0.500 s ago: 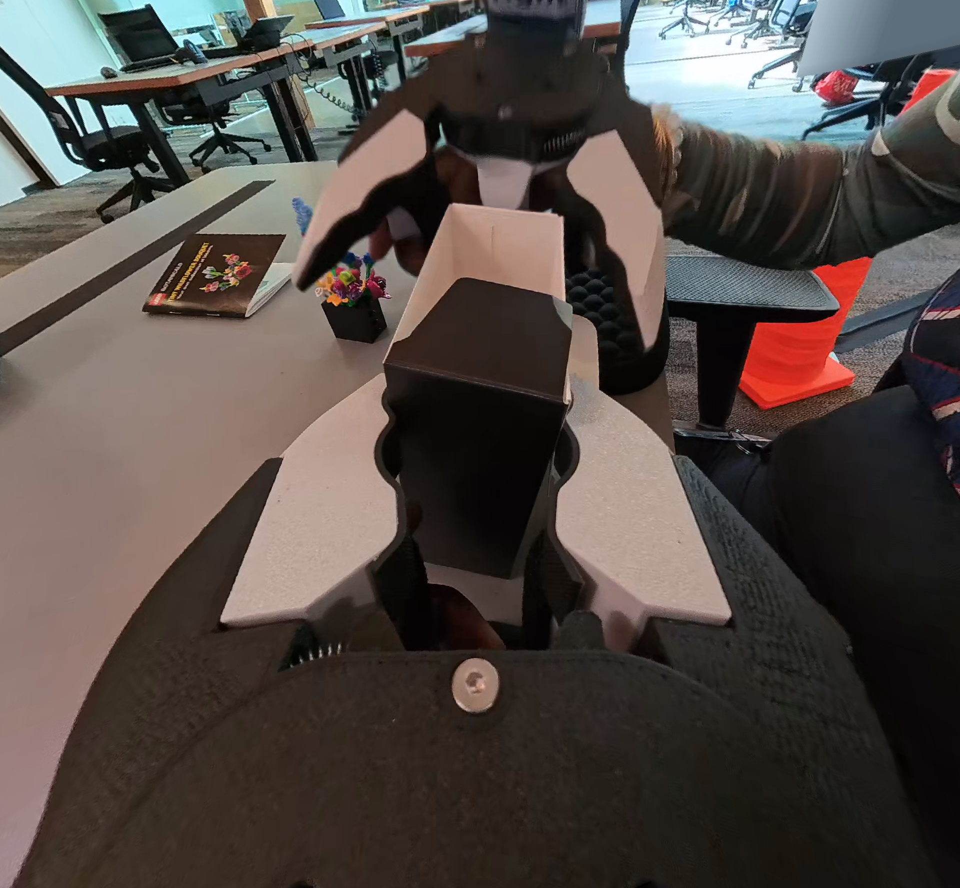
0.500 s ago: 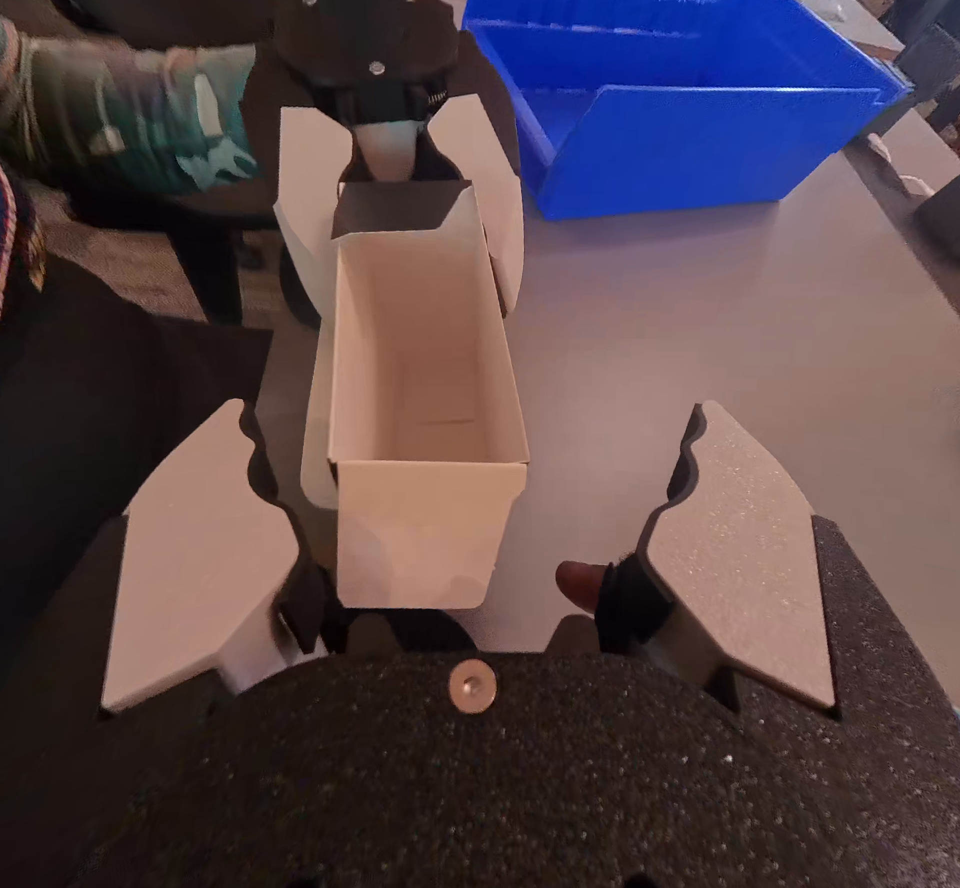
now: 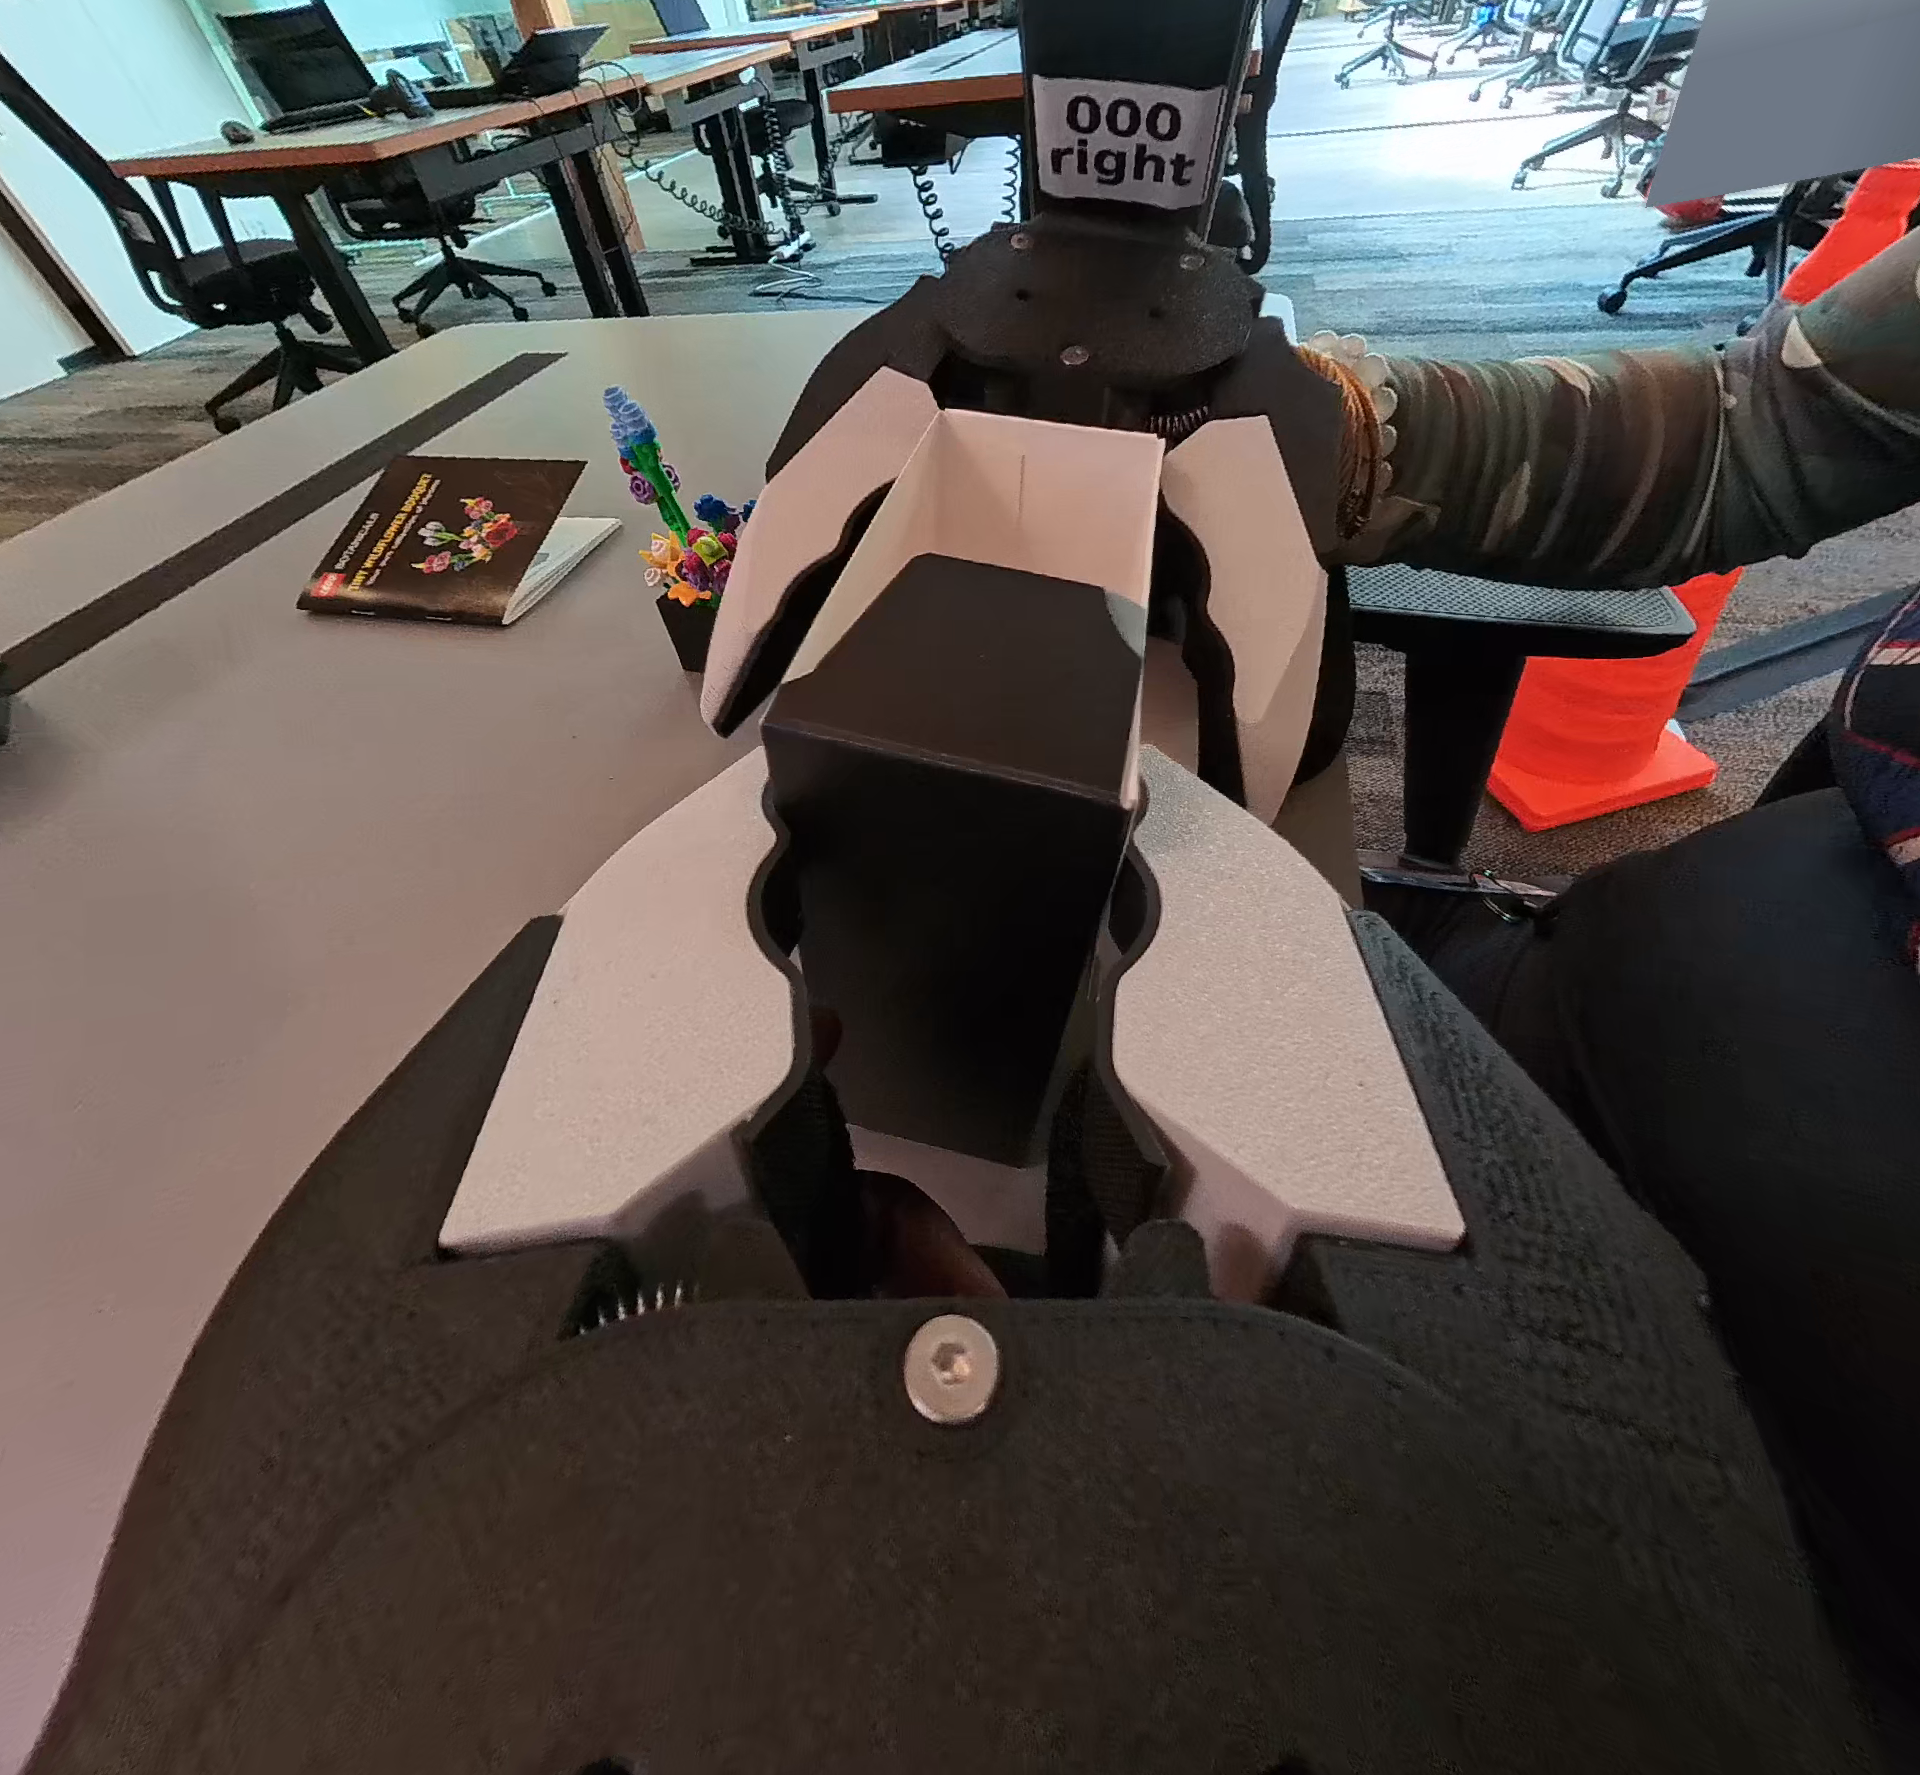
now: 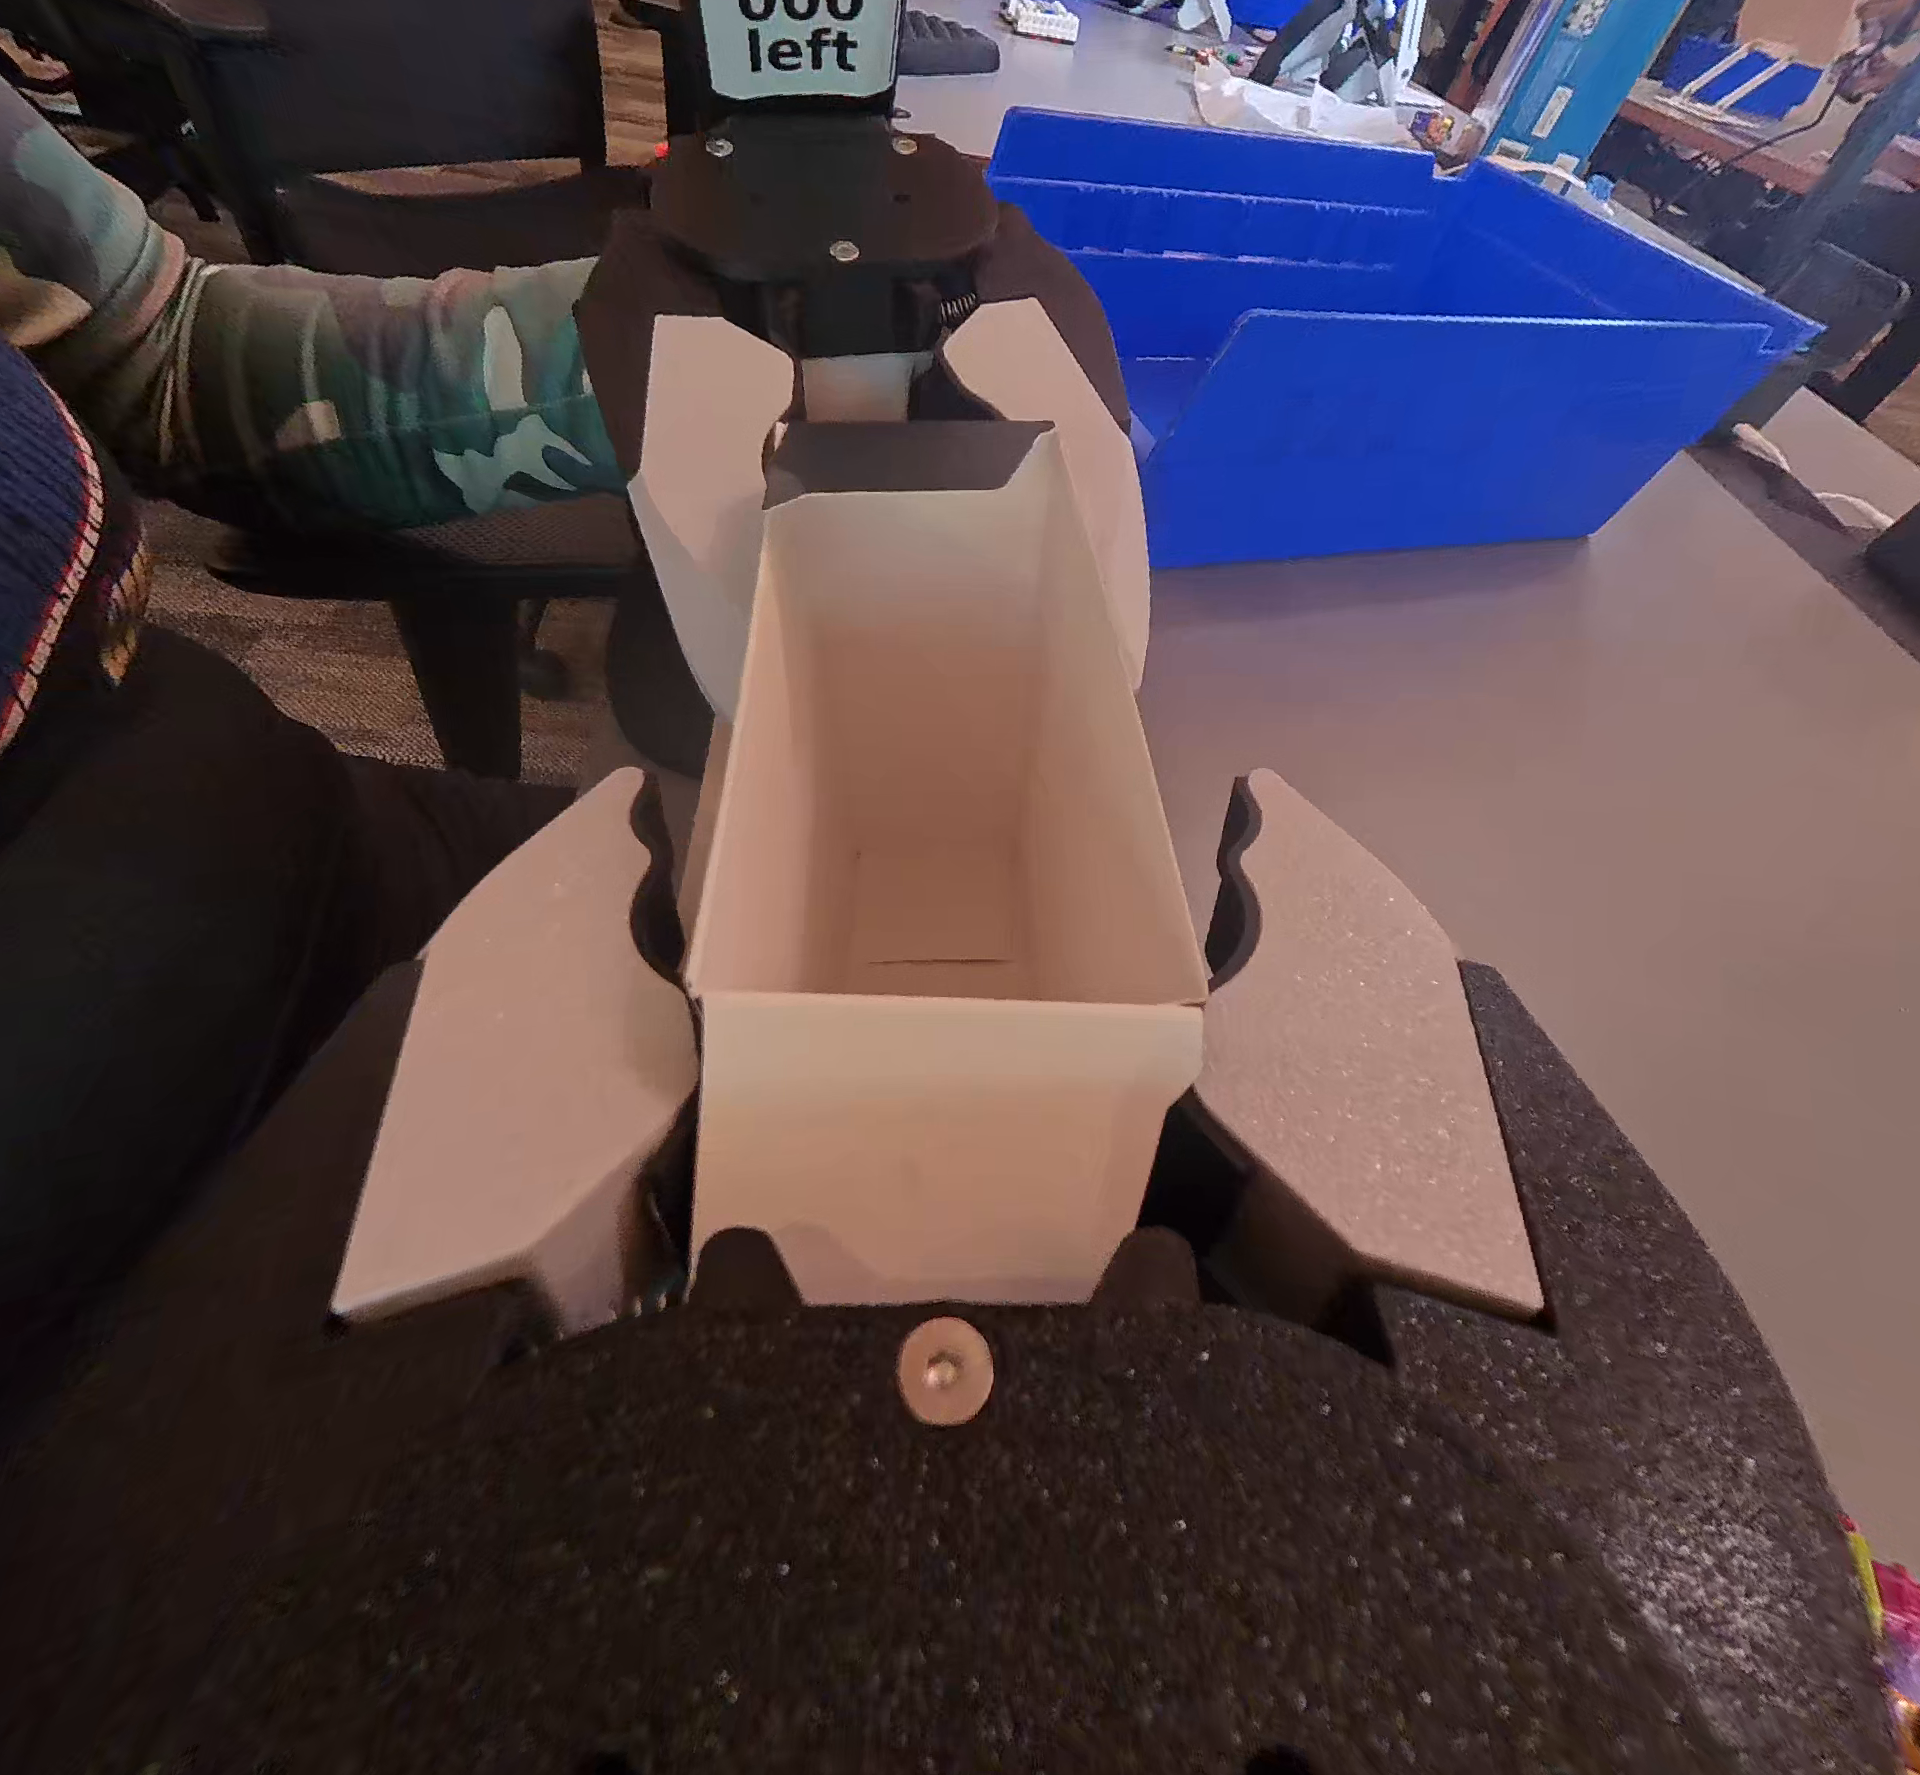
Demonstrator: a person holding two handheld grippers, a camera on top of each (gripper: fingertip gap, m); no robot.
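The box [image 4: 940,852], black outside and white inside with its top open, hangs above the grey bench [image 4: 1507,790] edge, gripped at both ends. The left gripper [image 3: 951,904] has its fingers pinching the closed black end. The right gripper [image 4: 940,1050] has its fingers pressed against the sides of the open end. A blue bin [image 4: 1455,395] sits nearby; a booklet [image 3: 447,541] and toy flowers [image 3: 681,541] lie farther off.

The left tongs [image 3: 951,915] and the right tongs [image 4: 940,987] share a build: grainy black bodies, pale flat finger plates, one silver screw each. Camouflage sleeves [image 3: 1621,468] cover both arms.
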